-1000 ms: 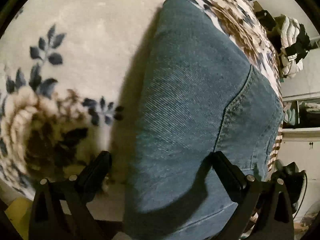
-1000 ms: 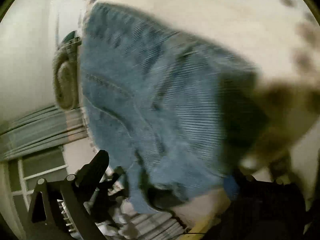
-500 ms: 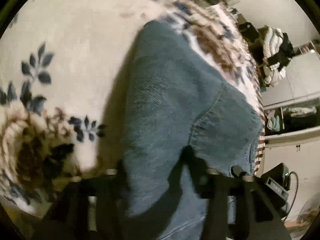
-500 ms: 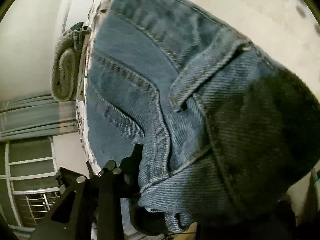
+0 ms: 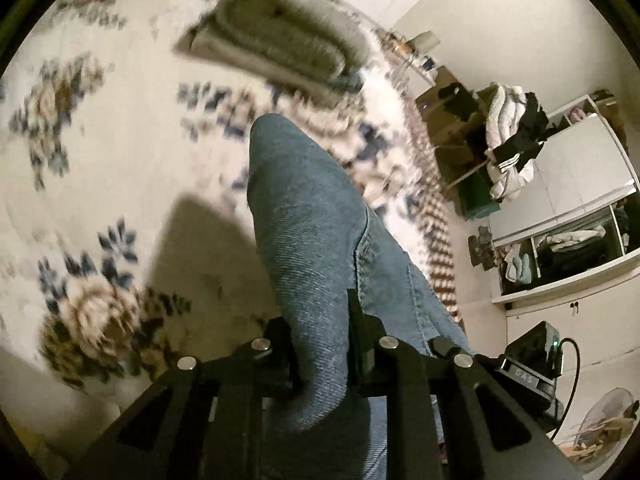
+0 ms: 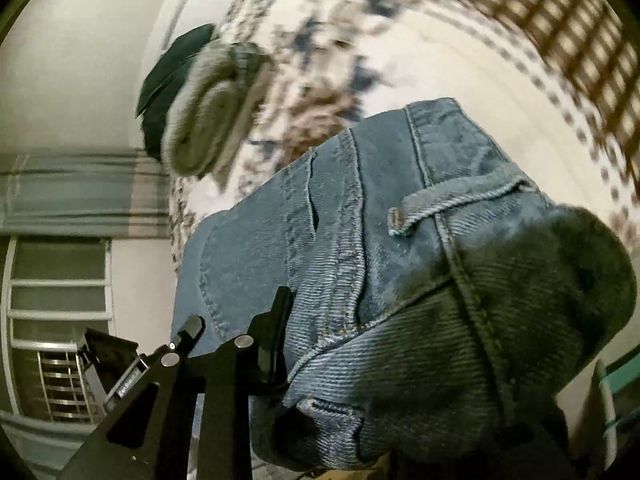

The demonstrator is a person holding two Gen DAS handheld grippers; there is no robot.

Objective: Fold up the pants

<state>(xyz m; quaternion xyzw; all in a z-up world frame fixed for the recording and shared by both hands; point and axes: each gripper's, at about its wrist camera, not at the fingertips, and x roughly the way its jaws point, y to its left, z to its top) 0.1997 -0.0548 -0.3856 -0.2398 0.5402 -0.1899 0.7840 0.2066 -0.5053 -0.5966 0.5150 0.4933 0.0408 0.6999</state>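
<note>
Rolled grey towel (image 5: 280, 36) blocks far side of bedspread (image 5: 120, 152); open room left of jeans (image 5: 316, 240).

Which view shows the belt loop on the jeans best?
The right wrist view. The belt loop lies in plain sight there on the waistband of the jeans, with its stitched end sharp. The left wrist view shows only plain denim and a side seam running into the left tongs; no belt loop appears.

right jaws' far finger hidden, blanket (image 5: 100, 152) blurred
</note>
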